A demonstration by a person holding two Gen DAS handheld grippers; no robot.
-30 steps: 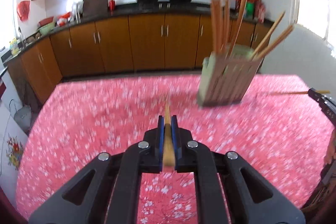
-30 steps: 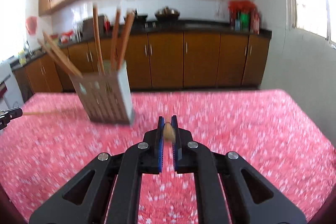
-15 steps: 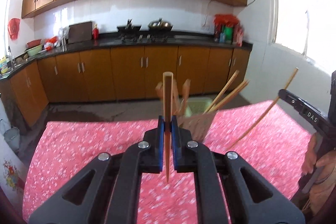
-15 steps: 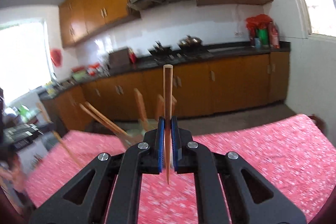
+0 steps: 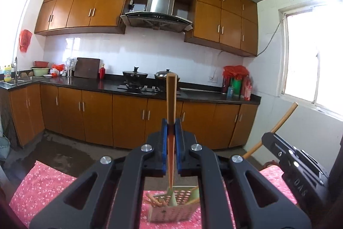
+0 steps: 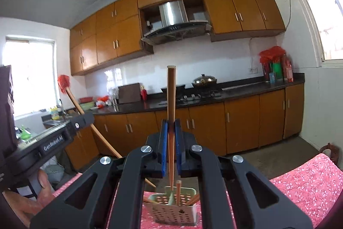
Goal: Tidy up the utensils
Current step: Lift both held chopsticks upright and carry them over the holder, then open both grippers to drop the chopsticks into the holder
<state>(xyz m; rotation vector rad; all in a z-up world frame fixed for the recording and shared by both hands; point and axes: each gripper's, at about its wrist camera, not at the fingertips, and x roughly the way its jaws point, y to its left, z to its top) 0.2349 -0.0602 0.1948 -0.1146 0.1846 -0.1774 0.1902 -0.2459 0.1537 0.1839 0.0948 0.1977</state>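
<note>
My left gripper [image 5: 171, 123] is shut on a wooden chopstick [image 5: 171, 100] that stands upright between the blue pads, its thin tip hanging just above a pale green perforated utensil holder [image 5: 171, 211]. My right gripper [image 6: 171, 123] is shut on a second upright chopstick [image 6: 171, 96], tip over the same holder [image 6: 171, 209]. Several chopsticks lean inside the holder. Each gripper shows in the other's view: the right one [image 5: 295, 166] at the right edge, the left one [image 6: 49, 143] at the left, a hand beneath it.
The holder stands on a table with a red floral cloth [image 6: 304, 181]. Beyond it are orange kitchen cabinets [image 5: 96, 113], a dark counter with pots and a hob [image 5: 141, 83], a range hood, and bright windows on both sides.
Both grippers rose from near the tablecloth, each lifting its chopstick upright. The holder went from ahead of the grippers to below them, under the chopstick tips.
</note>
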